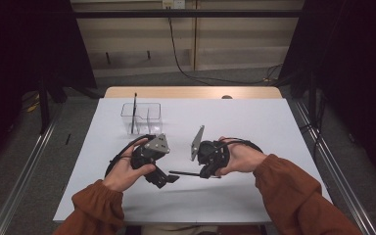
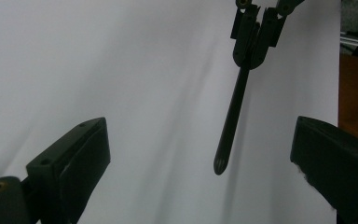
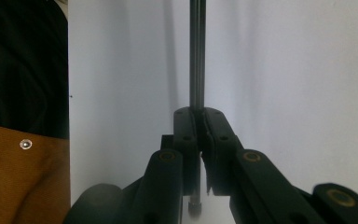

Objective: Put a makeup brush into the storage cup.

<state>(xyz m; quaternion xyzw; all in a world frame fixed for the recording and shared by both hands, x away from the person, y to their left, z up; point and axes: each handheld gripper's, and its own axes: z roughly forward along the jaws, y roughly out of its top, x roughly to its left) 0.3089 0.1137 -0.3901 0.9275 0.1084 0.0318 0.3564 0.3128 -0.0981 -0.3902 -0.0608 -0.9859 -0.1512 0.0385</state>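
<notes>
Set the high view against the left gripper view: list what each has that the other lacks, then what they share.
High view alone: the clear container at the table's far left with a black pen standing in it, both hands, and the left gripper seen from outside.

Left gripper view alone: its own two jaws spread wide apart at the bottom edge.

Shared: the white table, and the right gripper shut on a dark pen whose free end points toward the left gripper.

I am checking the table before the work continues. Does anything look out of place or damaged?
Nothing stands out. The right gripper holds a black pen level above the white table; another pen stands in the clear organizer.
</notes>
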